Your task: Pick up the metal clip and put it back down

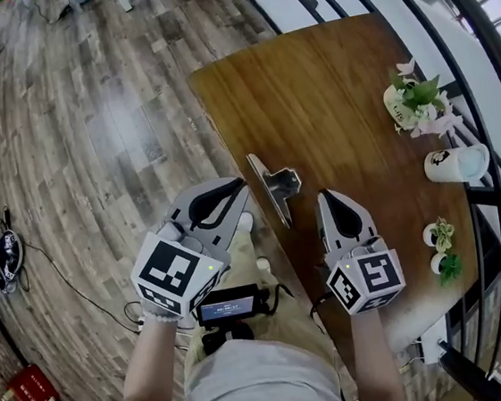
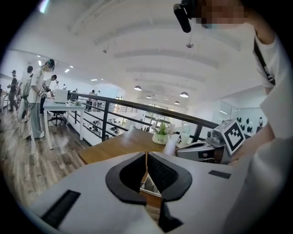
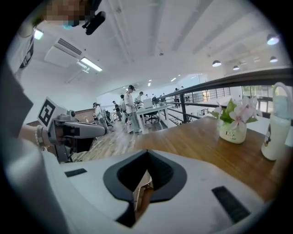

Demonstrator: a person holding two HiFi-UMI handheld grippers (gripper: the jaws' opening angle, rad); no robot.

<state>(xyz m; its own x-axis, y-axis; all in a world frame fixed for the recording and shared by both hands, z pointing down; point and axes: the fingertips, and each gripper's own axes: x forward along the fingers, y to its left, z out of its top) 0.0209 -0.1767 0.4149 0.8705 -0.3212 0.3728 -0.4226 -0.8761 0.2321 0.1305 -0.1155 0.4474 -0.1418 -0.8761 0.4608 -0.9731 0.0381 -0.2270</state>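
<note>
The left gripper [image 1: 242, 187] and right gripper [image 1: 323, 196] are each clamping a thin side of the metal clip [image 1: 276, 186] over the table's [image 1: 326, 78] edge, so they should be lowering it together, level, further onto the table before releasing.

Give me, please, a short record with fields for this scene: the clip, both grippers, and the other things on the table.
clip: large silver metal clip, at the edge of the brown wooden table, between the two gripper tips in the head view
left gripper: jaws shut
right gripper: jaws shut
contact with clip: cannot tell
also on table: white pot of pink flowers, white cup, two small potted plants
</note>
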